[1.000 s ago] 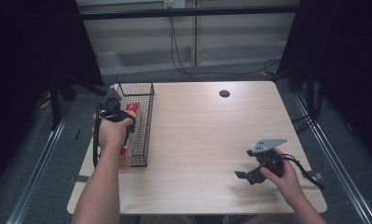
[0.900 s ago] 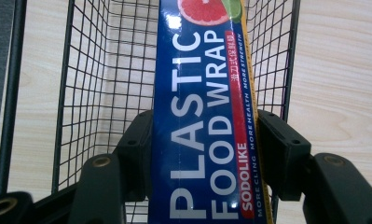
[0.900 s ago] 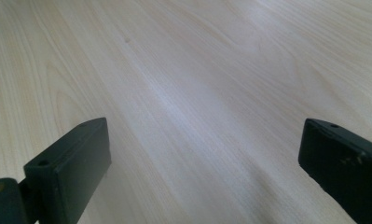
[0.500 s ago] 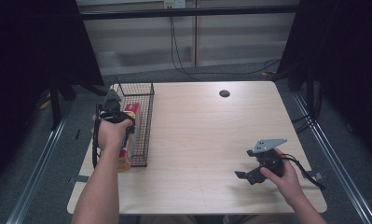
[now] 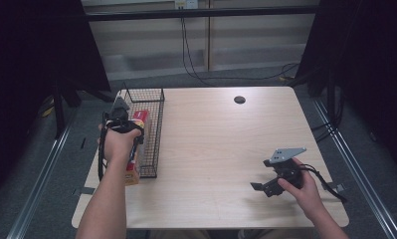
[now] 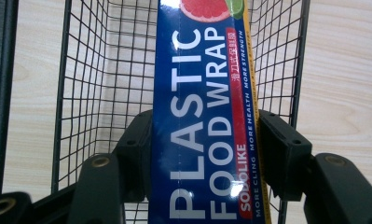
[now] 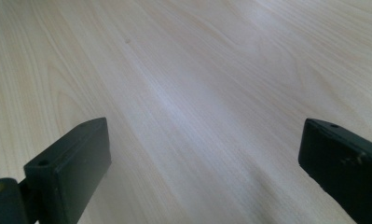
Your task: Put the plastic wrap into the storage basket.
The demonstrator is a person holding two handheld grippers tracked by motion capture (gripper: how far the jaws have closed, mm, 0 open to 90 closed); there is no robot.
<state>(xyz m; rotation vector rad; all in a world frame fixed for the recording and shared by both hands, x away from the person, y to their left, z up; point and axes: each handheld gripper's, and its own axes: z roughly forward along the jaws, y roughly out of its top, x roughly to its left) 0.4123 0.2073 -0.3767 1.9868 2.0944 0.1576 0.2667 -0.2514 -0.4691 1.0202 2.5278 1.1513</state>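
The left gripper [image 6: 204,140] clamps a long glossy blue cardboard box [image 6: 204,107] over the black wire basket [image 6: 86,84]; the right gripper [image 7: 204,154] stands wide open above the pale wood-grain table [image 7: 197,60].

Blue box [image 6: 202,130] bears white lettering "PLASTIC FOOD WRAP"; its red strip reads "SODOLIKE", followed by "MORE CLING MORE HEALTH MORE STRENGTH".

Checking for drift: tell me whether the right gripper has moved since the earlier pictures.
No. The right gripper sits at the same spot on the table, equally far from its near right corner, jaws open.
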